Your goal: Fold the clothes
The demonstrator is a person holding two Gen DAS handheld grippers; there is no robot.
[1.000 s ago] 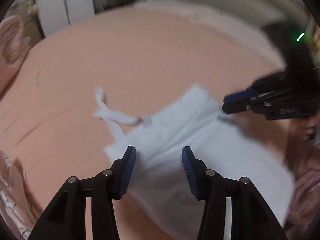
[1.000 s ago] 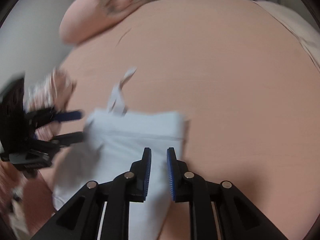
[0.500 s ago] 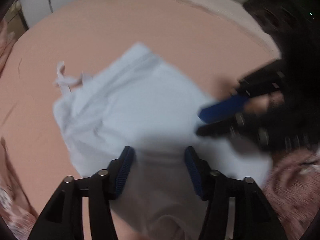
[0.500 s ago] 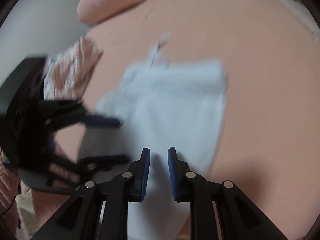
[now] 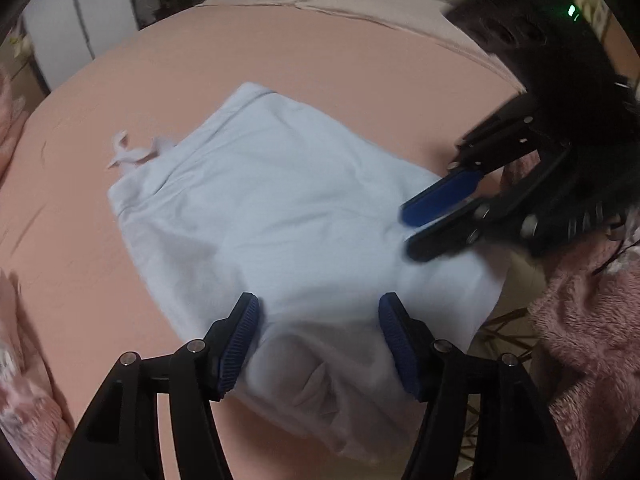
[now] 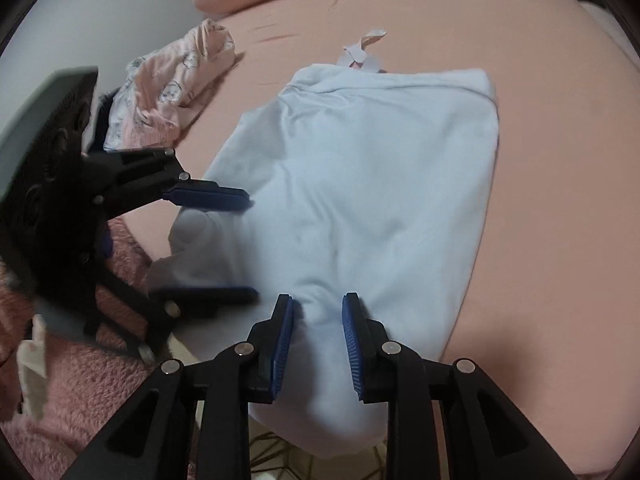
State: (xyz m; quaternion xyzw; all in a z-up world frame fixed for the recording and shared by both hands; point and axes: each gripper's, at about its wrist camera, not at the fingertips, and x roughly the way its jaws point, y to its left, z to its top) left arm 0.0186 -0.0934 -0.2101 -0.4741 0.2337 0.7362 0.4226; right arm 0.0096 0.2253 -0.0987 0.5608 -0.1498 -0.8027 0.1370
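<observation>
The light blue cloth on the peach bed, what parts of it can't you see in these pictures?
- Light blue folded garment, left wrist view: its near end runs under the left gripper, whose jaws are opening.
- Right wrist view: the near end is cut off behind the right gripper, jaws opening.
- White drawstring: its inner end is tucked behind the waistband.
- Peach bedsheet under the garment: covered.

Pink bed (image 6: 560, 160), pale-blue garment (image 6: 380, 180), patterned clothes (image 6: 172, 88)
</observation>
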